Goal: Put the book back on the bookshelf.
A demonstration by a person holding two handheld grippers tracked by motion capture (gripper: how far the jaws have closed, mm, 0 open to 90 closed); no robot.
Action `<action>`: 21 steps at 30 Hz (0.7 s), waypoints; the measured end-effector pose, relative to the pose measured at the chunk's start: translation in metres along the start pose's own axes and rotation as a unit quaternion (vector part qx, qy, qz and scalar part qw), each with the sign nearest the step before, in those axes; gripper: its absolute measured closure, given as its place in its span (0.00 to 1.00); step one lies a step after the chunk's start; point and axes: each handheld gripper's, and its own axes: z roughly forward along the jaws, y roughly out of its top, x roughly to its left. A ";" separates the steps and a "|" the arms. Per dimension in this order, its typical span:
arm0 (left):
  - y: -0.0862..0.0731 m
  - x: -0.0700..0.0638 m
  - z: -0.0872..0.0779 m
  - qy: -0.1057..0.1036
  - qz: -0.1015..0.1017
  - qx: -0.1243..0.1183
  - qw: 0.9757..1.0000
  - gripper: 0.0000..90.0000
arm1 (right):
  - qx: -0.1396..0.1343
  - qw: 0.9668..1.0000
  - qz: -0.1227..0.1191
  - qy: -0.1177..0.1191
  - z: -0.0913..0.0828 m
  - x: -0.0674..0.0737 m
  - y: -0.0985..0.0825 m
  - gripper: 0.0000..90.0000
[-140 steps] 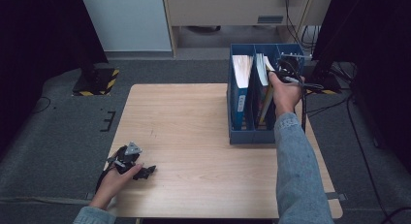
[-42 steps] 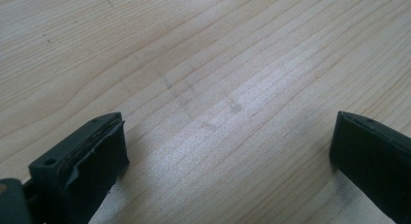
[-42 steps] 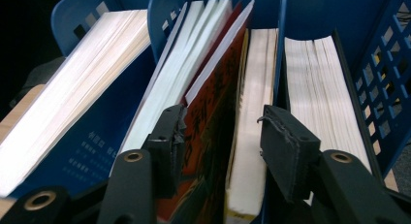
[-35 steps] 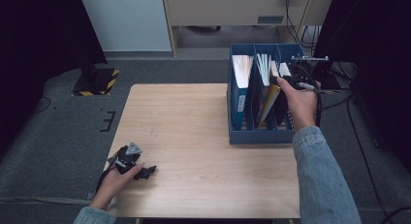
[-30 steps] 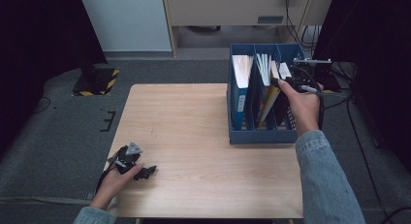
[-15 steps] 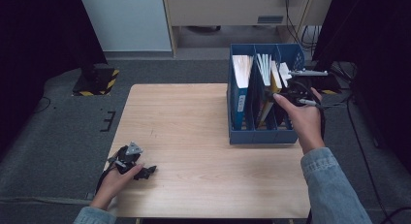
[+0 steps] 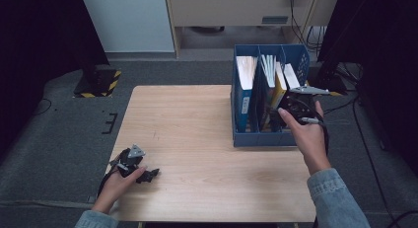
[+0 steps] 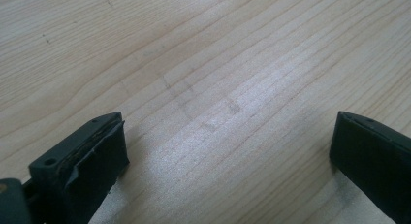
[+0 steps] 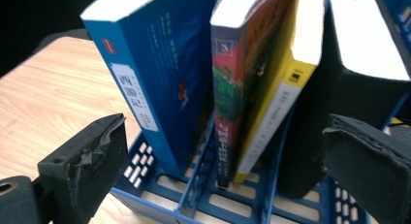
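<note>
**High view: right gripper at file rack, left gripper at rest**

Blue file rack (image 7: 270, 139) stands at the tabletop's (image 7: 192, 124) right edge, toward the far right corner, with books (image 7: 246, 90) upright in its compartments. Right gripper (image 7: 294, 105) is held at the rack's near right part; its jaws have just been opening. Left gripper (image 7: 140, 172) rests on the tabletop near the near left corner.

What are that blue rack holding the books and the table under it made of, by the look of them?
The blue file rack looks like moulded plastic: even colour, thin walls, a slight sheen, and rows of slots cut through its base. The table appears to be pale wood or a wood-look laminate, matte, with long grain lines and faint scuffs in the left gripper view; which of the two I cannot tell.
</note>
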 end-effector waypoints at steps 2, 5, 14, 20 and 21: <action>0.000 0.000 0.000 0.000 0.000 0.000 1.000 0.00 | -0.001 1.000 0.000 -0.016 -0.001 0.002 -0.004 0.04; 0.000 0.000 0.000 0.000 0.000 0.000 1.000 0.00 | 0.001 1.000 0.001 -0.011 -0.001 0.005 -0.011 0.04; 0.000 0.000 0.000 0.000 0.000 0.000 1.000 0.00 | 0.012 1.000 0.002 0.002 -0.006 0.016 -0.038 0.04; 0.000 0.000 0.000 0.000 0.000 0.000 1.000 0.00 | 0.017 1.000 -0.009 -0.002 -0.008 0.028 -0.055 0.04; 0.000 0.000 0.000 0.000 0.000 0.000 1.000 0.00 | 0.021 1.000 -0.008 0.004 -0.007 0.031 -0.058 0.04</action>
